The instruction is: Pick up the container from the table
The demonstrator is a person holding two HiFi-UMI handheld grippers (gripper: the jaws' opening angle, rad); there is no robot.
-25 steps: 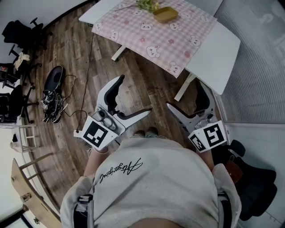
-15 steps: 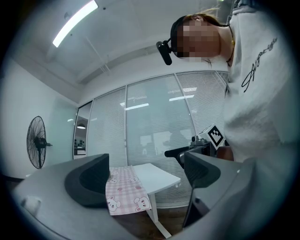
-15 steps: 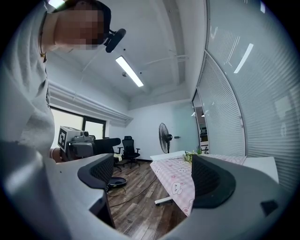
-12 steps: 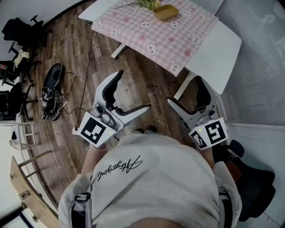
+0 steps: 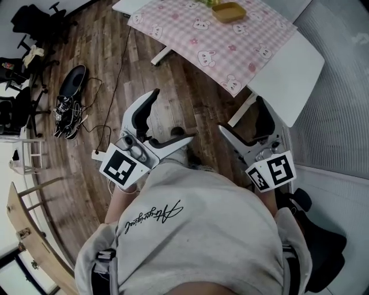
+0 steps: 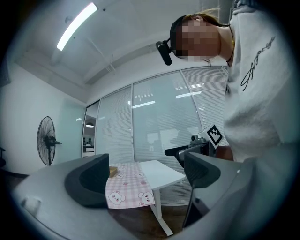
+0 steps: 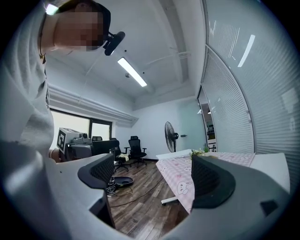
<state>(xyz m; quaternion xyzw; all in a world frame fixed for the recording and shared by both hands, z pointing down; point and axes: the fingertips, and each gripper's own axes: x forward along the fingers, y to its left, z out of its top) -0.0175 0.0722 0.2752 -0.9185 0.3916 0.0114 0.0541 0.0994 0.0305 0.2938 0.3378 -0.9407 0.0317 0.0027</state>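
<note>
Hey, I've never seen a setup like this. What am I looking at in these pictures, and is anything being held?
A person holds a two-jaw tool in each hand: the left gripper and the right gripper. One picture comes from a camera on their head, looking down; the other two from cameras riding on each gripper. Both grippers' jaws stand apart, holding nothing. Ahead stands a white table with a pink checked cloth; a tan container sits on it, well away from both grippers.

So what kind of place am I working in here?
Most likely an office: swivel office chairs, glass partition walls with blinds, a pedestal fan and a white table on a wood floor.
</note>
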